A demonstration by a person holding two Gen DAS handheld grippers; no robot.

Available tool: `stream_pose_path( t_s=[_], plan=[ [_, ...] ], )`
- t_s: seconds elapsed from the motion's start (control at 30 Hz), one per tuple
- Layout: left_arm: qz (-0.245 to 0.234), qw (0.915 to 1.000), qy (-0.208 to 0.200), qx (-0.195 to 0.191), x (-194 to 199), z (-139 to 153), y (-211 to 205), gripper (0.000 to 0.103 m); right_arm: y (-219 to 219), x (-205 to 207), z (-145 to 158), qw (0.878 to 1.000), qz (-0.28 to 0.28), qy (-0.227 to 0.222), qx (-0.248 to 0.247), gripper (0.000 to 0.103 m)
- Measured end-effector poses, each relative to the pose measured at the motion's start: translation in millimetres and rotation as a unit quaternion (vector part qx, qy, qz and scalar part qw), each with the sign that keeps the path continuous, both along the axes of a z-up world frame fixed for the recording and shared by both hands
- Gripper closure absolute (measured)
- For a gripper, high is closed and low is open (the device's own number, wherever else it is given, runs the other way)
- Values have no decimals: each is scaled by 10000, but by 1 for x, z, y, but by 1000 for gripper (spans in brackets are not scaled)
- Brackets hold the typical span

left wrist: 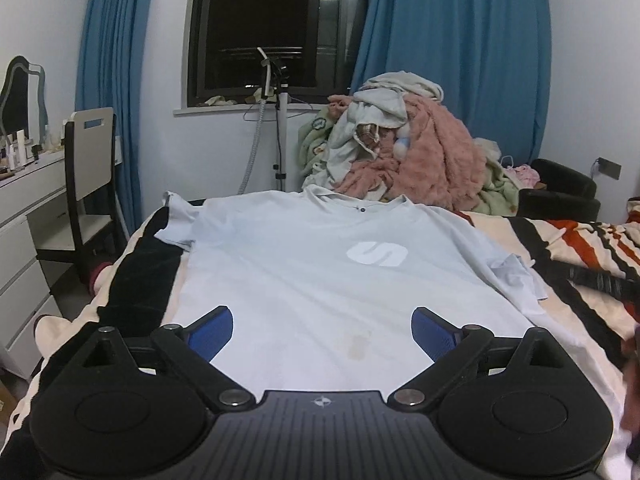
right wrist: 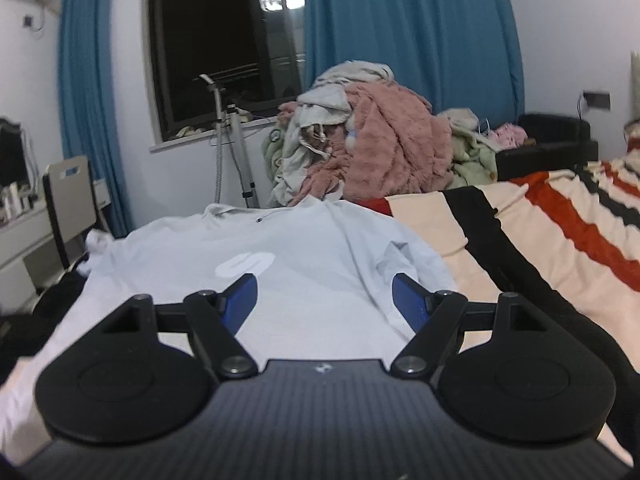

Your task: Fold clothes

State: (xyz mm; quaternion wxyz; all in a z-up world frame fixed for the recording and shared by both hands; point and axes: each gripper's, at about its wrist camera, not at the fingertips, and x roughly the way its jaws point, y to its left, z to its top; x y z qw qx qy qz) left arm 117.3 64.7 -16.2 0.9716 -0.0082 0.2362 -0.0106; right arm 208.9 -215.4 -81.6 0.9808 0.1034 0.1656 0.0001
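Observation:
A pale blue T-shirt with a white logo lies spread flat, front up, on the striped bed, collar at the far end. It also shows in the right wrist view. My left gripper is open and empty, hovering over the shirt's lower middle near the hem. My right gripper is open and empty, over the shirt's right half, near the crumpled right sleeve. The left sleeve lies folded at the far left.
A pile of pink, grey and green clothes rises at the bed's far end. The striped blanket extends right. A white desk and chair stand left. A steamer stand is under the window.

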Motion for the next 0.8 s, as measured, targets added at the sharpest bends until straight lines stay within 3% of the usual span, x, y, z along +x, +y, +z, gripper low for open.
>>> stream_pose_path(
  t_s=[0.13, 0.27, 0.4, 0.5, 0.57, 0.63, 0.67, 0.7, 0.73, 0.8],
  plan=[
    [66, 9998, 129, -120, 7, -3, 6, 6, -50, 54, -9, 9962, -261, 359, 751, 27],
    [37, 9993, 264, -267, 15, -9, 7, 6, -109, 104, -43, 9848, -692, 759, 1401, 27],
    [62, 9987, 344, -368, 25, -16, 7, 6, -148, 130, -82, 9665, -987, 1050, 2126, 25],
    [90, 9972, 373, -637, 33, -17, 6, 6, -156, 141, -103, 9486, -892, 1017, 2861, 25],
    [82, 9967, 371, -716, 38, -18, 5, 6, -146, 149, -104, 9533, -767, 936, 2766, 26],
    [60, 9967, 351, -727, 40, -18, 4, 6, -124, 157, -99, 9681, -596, 941, 2243, 40],
    [41, 9970, 332, -698, 41, -19, 2, 6, -111, 160, -95, 9767, -610, 938, 1830, 55],
    [15, 9972, 295, -692, 40, -18, 1, 6, -98, 161, -91, 9839, -638, 897, 1406, 77],
    [-12, 9973, 257, -686, 40, -17, 0, 6, -83, 162, -87, 9903, -626, 803, 948, 86],
    [-65, 9975, 182, -673, 39, -16, -2, 6, -52, 162, -77, 9973, -502, 538, 87, 92]
  ],
)
